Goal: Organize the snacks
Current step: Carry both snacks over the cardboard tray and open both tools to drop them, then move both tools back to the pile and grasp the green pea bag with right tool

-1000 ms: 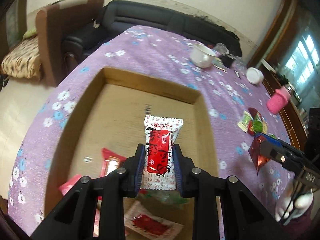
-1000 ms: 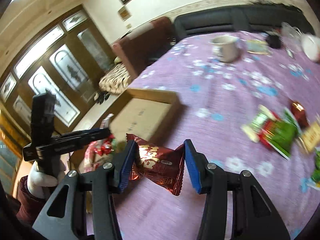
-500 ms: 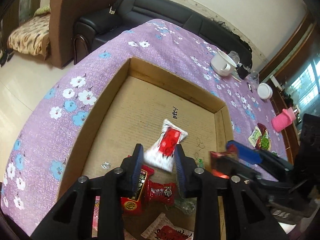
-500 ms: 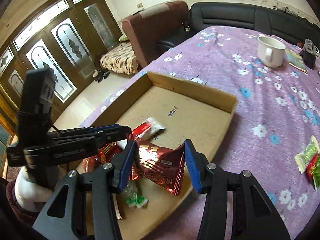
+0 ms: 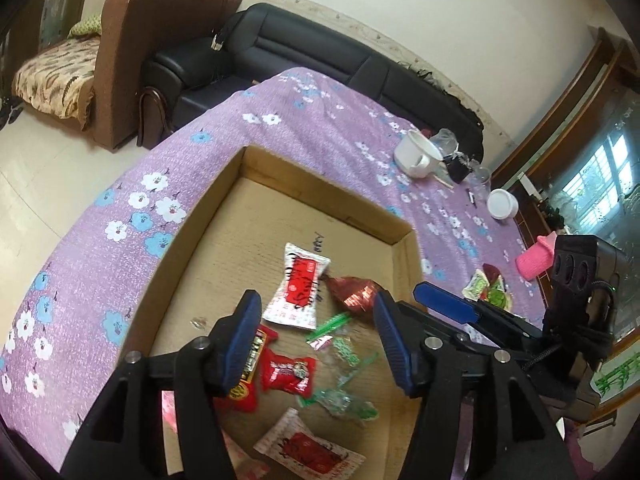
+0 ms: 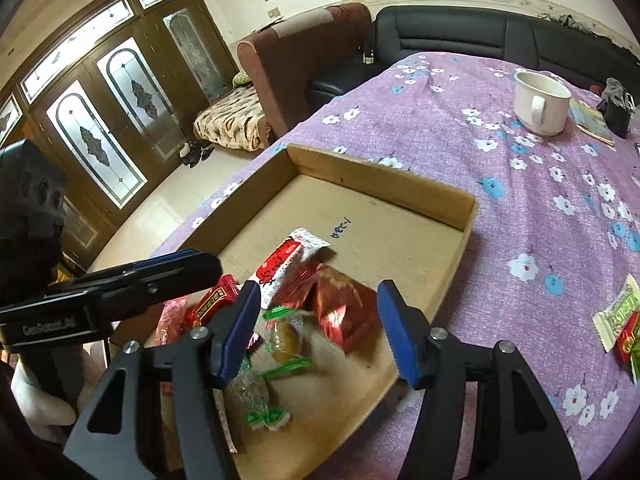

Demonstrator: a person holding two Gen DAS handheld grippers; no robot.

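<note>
A shallow cardboard box (image 5: 404,256) (image 6: 460,236) sits on the purple flowered tablecloth and holds several snack packets. A white-and-red packet (image 5: 300,290) (image 6: 286,262) lies loose on the box floor. A dark red foil packet (image 5: 356,294) (image 6: 340,304) lies beside it. My left gripper (image 5: 316,340) is open and empty above the box. My right gripper (image 6: 316,328) is open and empty above the box's near side; it also shows in the left wrist view (image 5: 452,308). Loose green and red snacks (image 5: 488,290) (image 6: 620,320) lie on the cloth outside the box.
A white mug (image 5: 416,154) (image 6: 538,102), a white bowl (image 5: 502,204) and a pink cup (image 5: 536,260) stand further back on the table. A black sofa (image 5: 320,56) and a brown armchair (image 5: 132,48) stand behind the table.
Both grippers have opened. The white-and-red packet dropped from my left gripper into the box, and the dark red foil packet dropped from my right gripper beside it.
</note>
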